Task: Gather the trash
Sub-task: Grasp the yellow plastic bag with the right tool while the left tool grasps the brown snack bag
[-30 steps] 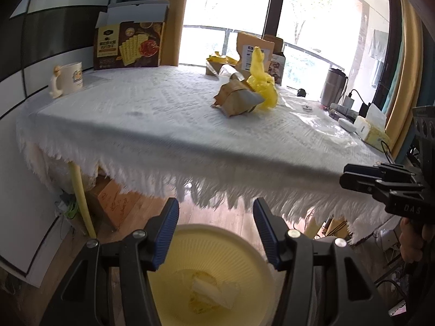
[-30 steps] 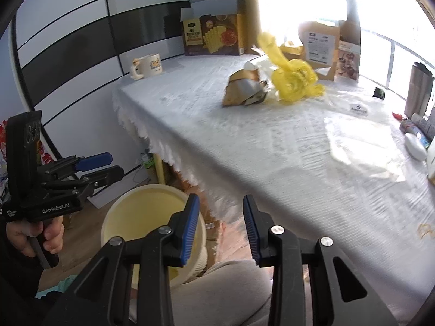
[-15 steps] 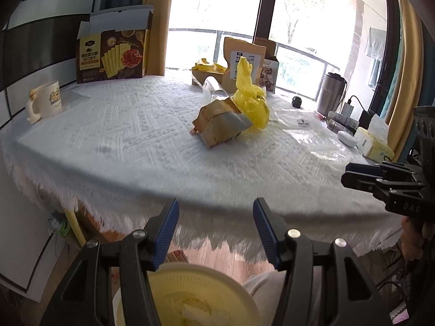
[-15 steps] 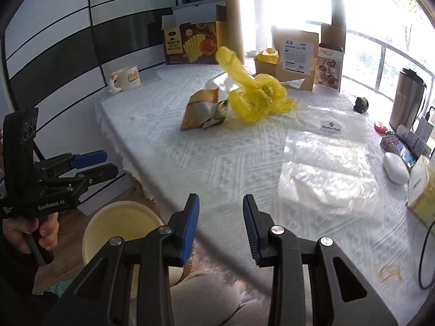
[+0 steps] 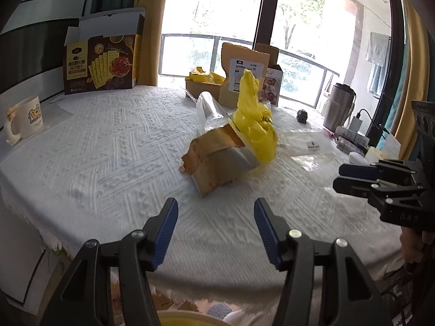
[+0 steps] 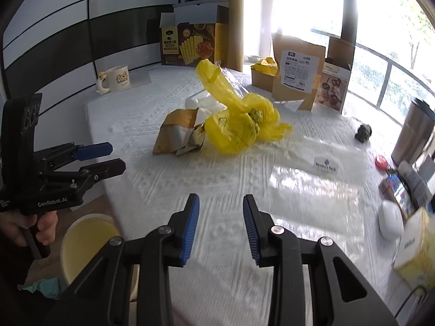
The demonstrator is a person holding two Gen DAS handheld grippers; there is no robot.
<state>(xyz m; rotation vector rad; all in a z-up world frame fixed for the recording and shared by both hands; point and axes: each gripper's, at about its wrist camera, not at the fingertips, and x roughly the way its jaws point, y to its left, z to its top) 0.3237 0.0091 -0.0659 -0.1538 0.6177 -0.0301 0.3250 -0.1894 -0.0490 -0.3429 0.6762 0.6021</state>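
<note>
A crumpled brown and silver wrapper [image 5: 217,160] [image 6: 178,135] lies mid-table against a knotted yellow plastic bag [image 5: 255,125] [image 6: 236,119], with a clear plastic bag [image 5: 208,108] behind them. A flat clear plastic bag [image 6: 315,182] lies to the right. My left gripper [image 5: 216,214] is open and empty over the near table edge, short of the wrapper; it also shows in the right wrist view [image 6: 108,157]. My right gripper [image 6: 220,212] is open and empty over the table; it also shows in the left wrist view [image 5: 342,175]. A yellow bin [image 6: 87,241] stands on the floor below the table edge.
A white patterned tablecloth [image 5: 108,149] covers the table. A cracker box [image 5: 103,62], a mug [image 5: 25,119], brown pouches [image 6: 296,70] and a small box [image 5: 202,87] stand at the back. A steel tumbler [image 6: 413,133], a white mouse [image 6: 390,220] and a tissue box [image 6: 416,247] crowd the right.
Both grippers have risen from beside the bin and moved forward over the table towards the trash. The bin has dropped almost out of the left wrist view. Both stay open.
</note>
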